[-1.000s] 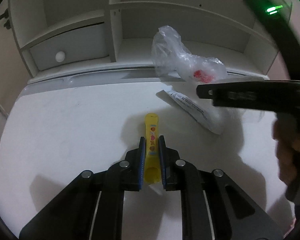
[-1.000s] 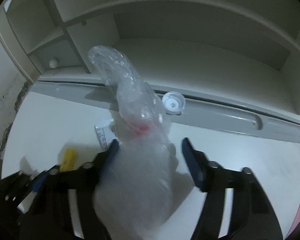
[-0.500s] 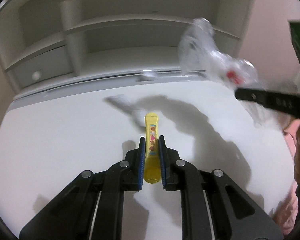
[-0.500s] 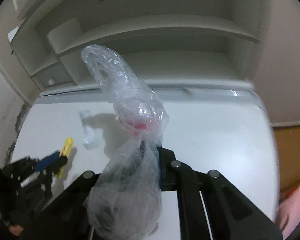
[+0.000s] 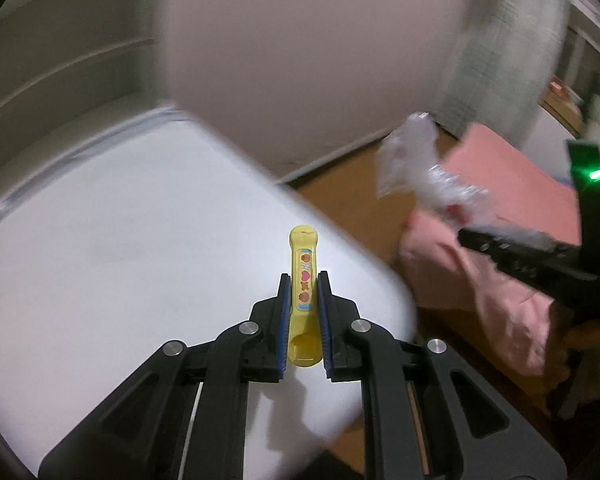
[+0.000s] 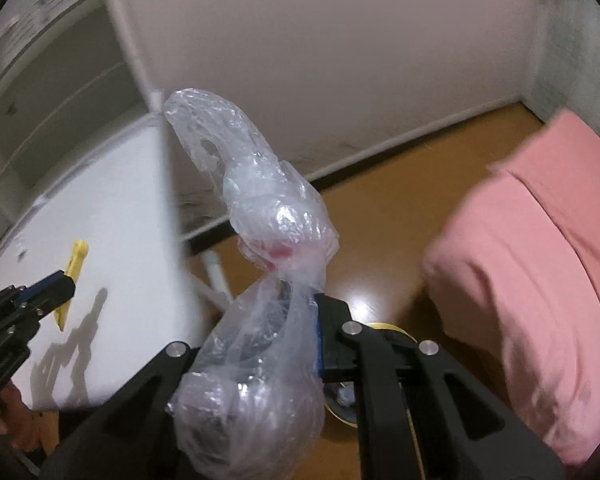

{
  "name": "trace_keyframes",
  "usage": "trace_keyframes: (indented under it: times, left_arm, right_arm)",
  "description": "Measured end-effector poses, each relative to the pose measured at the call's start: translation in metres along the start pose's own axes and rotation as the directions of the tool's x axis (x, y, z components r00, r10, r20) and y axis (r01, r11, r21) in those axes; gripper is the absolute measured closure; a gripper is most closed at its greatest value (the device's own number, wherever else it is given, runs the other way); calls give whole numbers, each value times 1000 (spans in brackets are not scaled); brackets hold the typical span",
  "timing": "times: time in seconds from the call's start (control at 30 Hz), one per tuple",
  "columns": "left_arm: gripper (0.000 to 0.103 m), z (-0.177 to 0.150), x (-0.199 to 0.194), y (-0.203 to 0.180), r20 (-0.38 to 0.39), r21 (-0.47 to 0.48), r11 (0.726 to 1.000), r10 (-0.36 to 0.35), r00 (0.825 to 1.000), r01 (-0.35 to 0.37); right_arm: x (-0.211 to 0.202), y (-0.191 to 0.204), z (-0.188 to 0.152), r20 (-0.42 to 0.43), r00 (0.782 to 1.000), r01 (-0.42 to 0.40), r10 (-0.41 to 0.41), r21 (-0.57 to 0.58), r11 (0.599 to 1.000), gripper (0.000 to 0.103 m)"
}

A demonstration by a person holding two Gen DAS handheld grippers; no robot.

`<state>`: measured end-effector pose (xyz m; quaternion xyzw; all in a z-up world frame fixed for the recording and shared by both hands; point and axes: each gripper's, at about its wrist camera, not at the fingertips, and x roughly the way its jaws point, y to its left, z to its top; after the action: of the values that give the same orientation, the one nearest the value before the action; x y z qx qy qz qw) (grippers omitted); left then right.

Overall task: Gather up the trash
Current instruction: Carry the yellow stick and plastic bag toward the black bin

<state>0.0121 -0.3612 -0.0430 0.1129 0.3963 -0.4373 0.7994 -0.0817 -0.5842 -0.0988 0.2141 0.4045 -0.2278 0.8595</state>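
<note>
My left gripper is shut on a yellow plastic tube with small stickers and holds it over the right corner of the white table. My right gripper is shut on a crumpled clear plastic bag with something red inside, held off the table's right side above the brown floor. The bag and the right gripper also show at the right in the left wrist view. The left gripper with the tube shows at the left in the right wrist view.
A pink fabric mass lies at the right, also in the left wrist view. A white wall and baseboard stand behind. White shelves are at the far left. A brass-coloured round object sits under the right gripper.
Both grippers have swung right, away from the shelves toward the table's right edge. The bag has passed off the table over the floor. The white wrapper on the table is out of view.
</note>
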Motion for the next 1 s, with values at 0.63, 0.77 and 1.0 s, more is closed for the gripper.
trace_keyframes:
  times: [0.63, 0.77, 1.0]
  left_arm:
    - [91, -27, 111, -125, -150, 162, 968, -165, 975, 189]
    - [91, -28, 128, -135, -176, 155, 970, -161, 971, 189]
    - [91, -33, 143, -139, -202, 160, 969, -156, 967, 190]
  right_arm:
    - [80, -132, -103, -234, 970, 115, -61, 225, 967, 94]
    - [83, -137, -105, -243, 969, 111, -53, 231, 967, 94]
    - [88, -139, -110, -248, 968, 98, -38, 235, 967, 94]
